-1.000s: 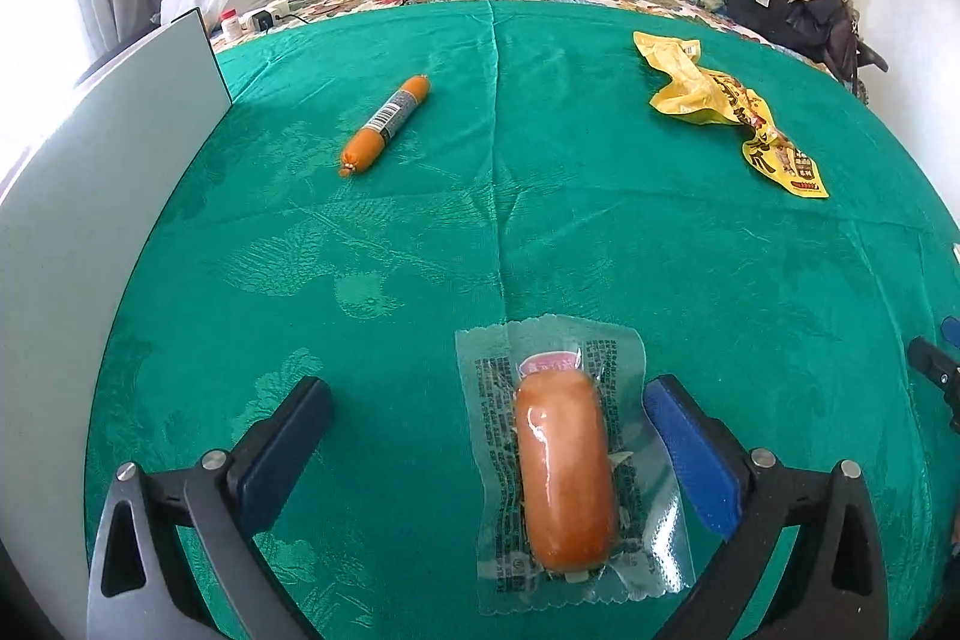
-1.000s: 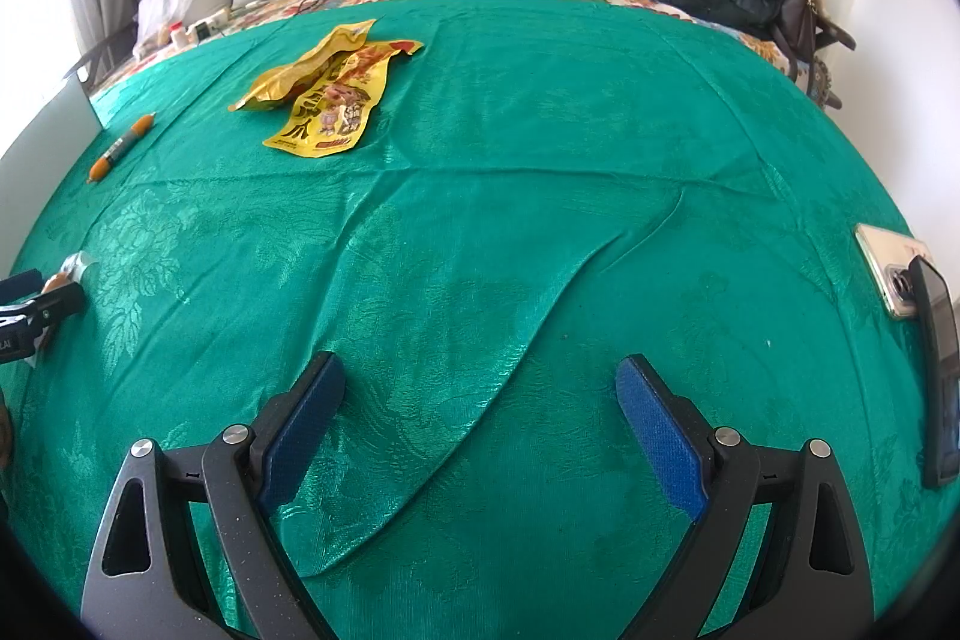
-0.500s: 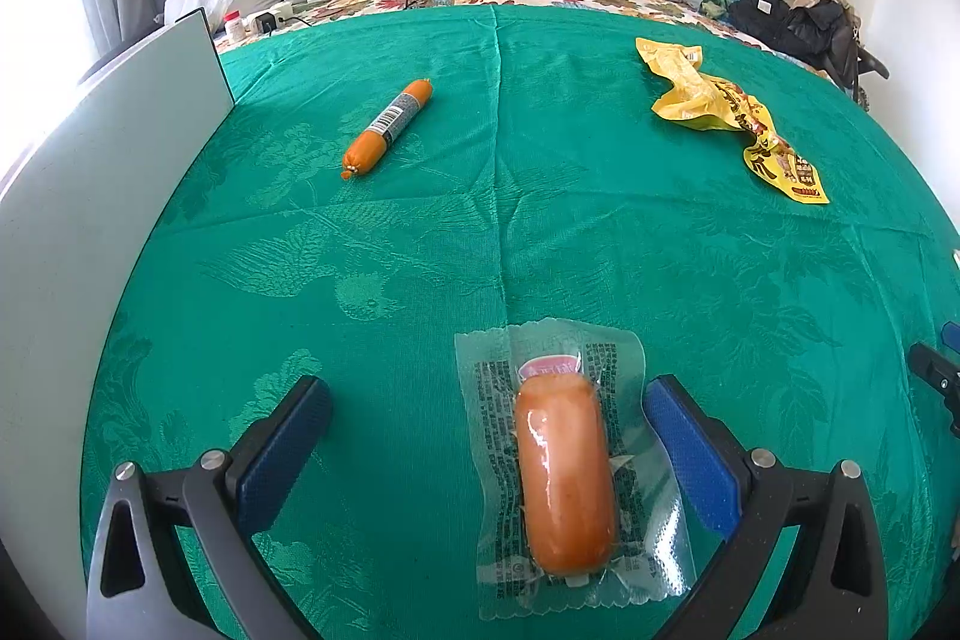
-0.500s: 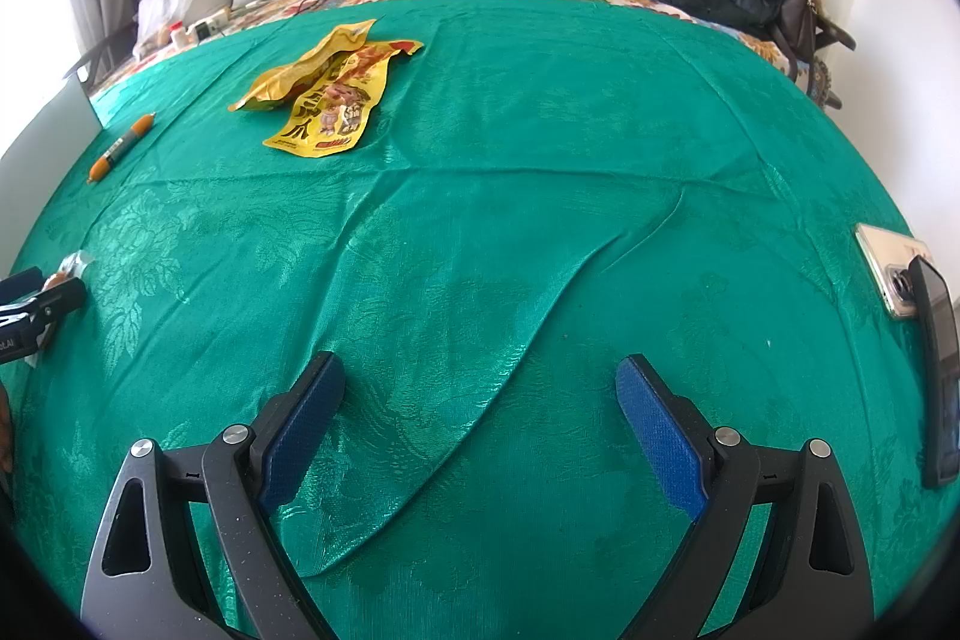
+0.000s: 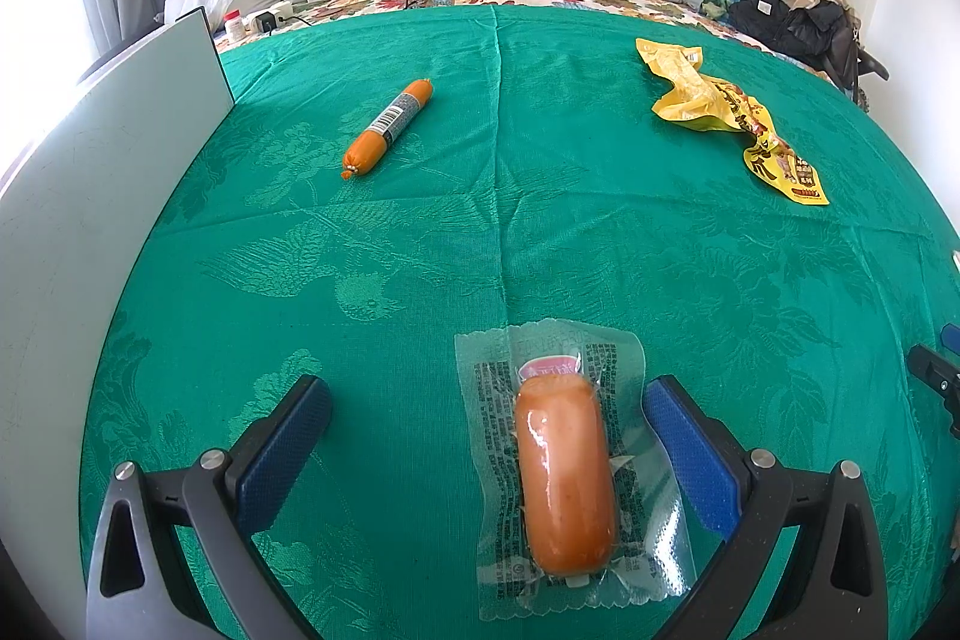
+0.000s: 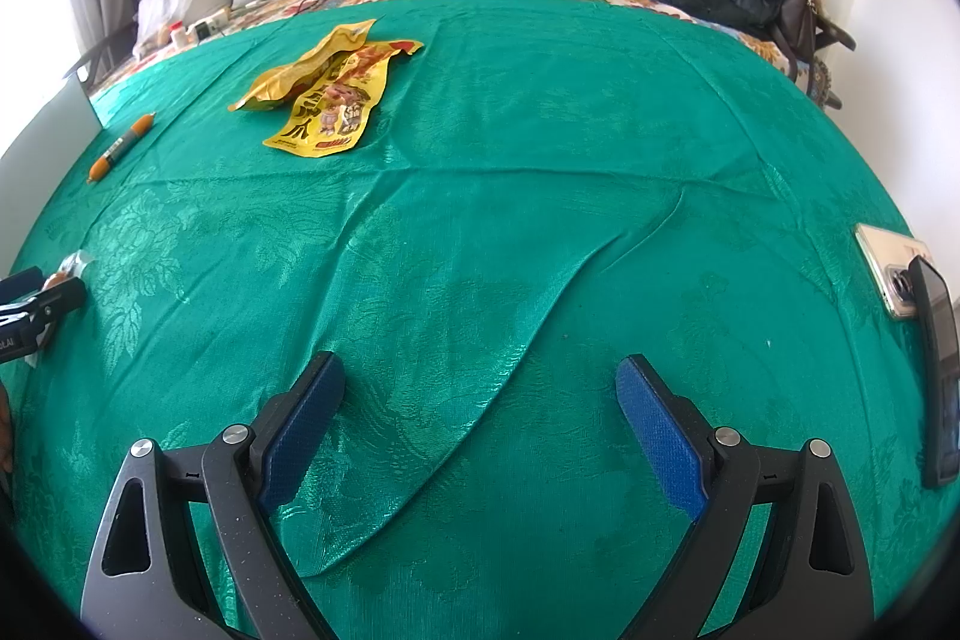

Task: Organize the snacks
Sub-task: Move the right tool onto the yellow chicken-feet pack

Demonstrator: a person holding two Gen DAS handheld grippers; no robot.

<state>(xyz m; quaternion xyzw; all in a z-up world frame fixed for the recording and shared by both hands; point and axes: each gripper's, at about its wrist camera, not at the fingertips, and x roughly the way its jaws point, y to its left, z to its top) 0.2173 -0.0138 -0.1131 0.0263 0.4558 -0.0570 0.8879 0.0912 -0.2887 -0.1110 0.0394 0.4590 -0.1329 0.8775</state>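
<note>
Sausage (image 5: pixel 565 472) plump, glossy clear wrap | left claw (image 5: pixel 487 430) wide astride | right claw (image 6: pixel 480 415) wide

Vacuum-packed sausage (image 5: pixel 564 478), orange sausage stick (image 5: pixel 387 127), crumpled yellow packet (image 5: pixel 729 115)

— What differs from a second ago?
— Little; the left gripper (image 5: pixel 487 409) sits a touch further back, so the orange sausage stick (image 5: pixel 388 128) and yellow packet (image 5: pixel 729 115) appear slightly lower.

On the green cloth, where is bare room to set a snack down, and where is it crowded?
Bare: the middle, between the thin sausage stick and yellow packet; also ahead of the right tool. Taken: between the left tool fingers, where the vacuum-packed sausage lies; the right edge by the phones.
</note>
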